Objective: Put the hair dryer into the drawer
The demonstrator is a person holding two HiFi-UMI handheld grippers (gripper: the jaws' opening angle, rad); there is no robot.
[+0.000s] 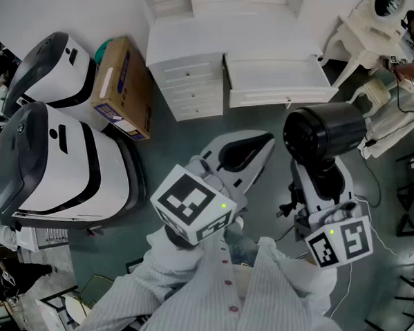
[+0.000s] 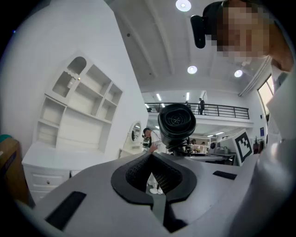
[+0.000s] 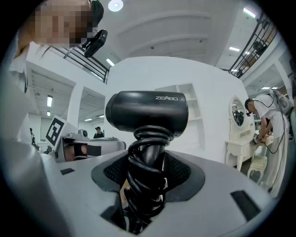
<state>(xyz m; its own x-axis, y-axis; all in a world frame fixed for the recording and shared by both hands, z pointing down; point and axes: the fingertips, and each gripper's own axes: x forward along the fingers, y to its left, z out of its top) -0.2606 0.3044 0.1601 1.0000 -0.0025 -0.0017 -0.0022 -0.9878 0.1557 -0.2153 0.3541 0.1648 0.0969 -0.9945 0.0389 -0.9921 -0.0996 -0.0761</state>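
The hair dryer (image 1: 323,131) is black and is held upright in the air over the grey floor (image 1: 192,138). Its barrel is turned sideways above its handle. A black cord (image 3: 148,157) is wound in tight coils round the handle. The right tool (image 1: 319,171) is clamped on this wrapped handle, and in the right gripper view the handle and coils are seen pressed between the two dark pads. The barrel stands clear above the jaws.

The left tool (image 1: 264,141) is held level just beside the right one, at its left. Its jaws are drawn together at the tips, and nothing is caught in the hollow between the pads. In the left gripper view the hair dryer's round rear grille is seen just past those tips.

A white chest of drawers (image 1: 189,83) stands ahead against the wall. A wider section (image 1: 278,78) beside it juts out toward the person; whether it is an open drawer cannot be told. In the head view the hair dryer is seen just below that section's right end. A cardboard box (image 1: 123,86) leans to the left of the chest, and two large white-and-black machines (image 1: 54,162) are parked further left. A white dressing table (image 1: 385,7) with a round mirror stands at the upper right.
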